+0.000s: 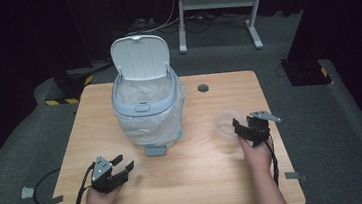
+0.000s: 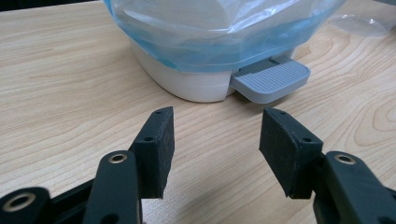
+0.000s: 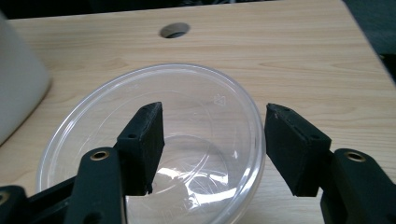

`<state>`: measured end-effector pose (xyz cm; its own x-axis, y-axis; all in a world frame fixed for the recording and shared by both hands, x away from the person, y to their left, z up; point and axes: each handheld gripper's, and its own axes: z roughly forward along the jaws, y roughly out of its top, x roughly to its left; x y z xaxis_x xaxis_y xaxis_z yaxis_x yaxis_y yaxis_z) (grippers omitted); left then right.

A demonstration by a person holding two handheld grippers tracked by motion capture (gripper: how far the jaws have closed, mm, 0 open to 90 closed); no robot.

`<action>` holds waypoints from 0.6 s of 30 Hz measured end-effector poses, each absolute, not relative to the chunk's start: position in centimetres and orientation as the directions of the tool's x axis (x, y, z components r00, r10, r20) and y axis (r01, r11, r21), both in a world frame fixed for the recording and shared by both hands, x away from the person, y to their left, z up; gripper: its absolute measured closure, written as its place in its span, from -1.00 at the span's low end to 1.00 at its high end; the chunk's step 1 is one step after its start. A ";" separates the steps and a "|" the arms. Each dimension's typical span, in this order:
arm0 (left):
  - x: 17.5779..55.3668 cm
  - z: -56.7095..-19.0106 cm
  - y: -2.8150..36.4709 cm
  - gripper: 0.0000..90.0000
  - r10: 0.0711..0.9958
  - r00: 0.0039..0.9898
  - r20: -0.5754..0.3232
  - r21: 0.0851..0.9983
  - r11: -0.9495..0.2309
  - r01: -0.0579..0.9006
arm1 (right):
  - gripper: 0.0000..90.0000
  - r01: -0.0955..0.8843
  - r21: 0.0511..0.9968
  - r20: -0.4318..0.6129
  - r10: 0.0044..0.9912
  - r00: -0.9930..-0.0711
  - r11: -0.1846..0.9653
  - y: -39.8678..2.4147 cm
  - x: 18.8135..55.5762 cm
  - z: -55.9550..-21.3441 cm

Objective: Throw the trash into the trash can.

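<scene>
Both sets of jaws apart: right gripper (image 3: 212, 144) straddling clear plastic bowl's (image 3: 93, 107) rim, ungripped; left gripper (image 2: 217, 149) empty near pedal bin (image 2: 187, 79).

Recording studio or lab setup, not a home. Black curtains (image 1: 17, 37) enclose the space on all sides; grey carpet floor (image 1: 331, 117); hazard-striped stand bases (image 1: 69, 87) at the edges; a lone wooden table (image 1: 97, 140) with cable hole (image 1: 203, 88); white desk frame (image 1: 219, 3) with cables behind.
</scene>
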<state>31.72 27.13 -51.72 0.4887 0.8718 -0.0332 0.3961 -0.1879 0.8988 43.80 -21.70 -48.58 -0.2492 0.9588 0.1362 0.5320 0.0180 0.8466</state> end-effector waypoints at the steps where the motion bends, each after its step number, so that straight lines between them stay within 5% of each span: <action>1: 31.7 -51.7 27.1 0.00 0.871 0.489 -0.034 0.899 -0.187 0.396 | -0.14 0.527 0.849 0.138 0.953 -0.269 0.025 -21.4 43.6 -48.7; 18: 31.3 -51.7 26.5 0.00 0.868 0.493 -0.055 0.912 -0.158 0.380 | -0.10 0.467 0.862 0.056 0.877 -0.477 0.198 -14.3 38.2 -48.5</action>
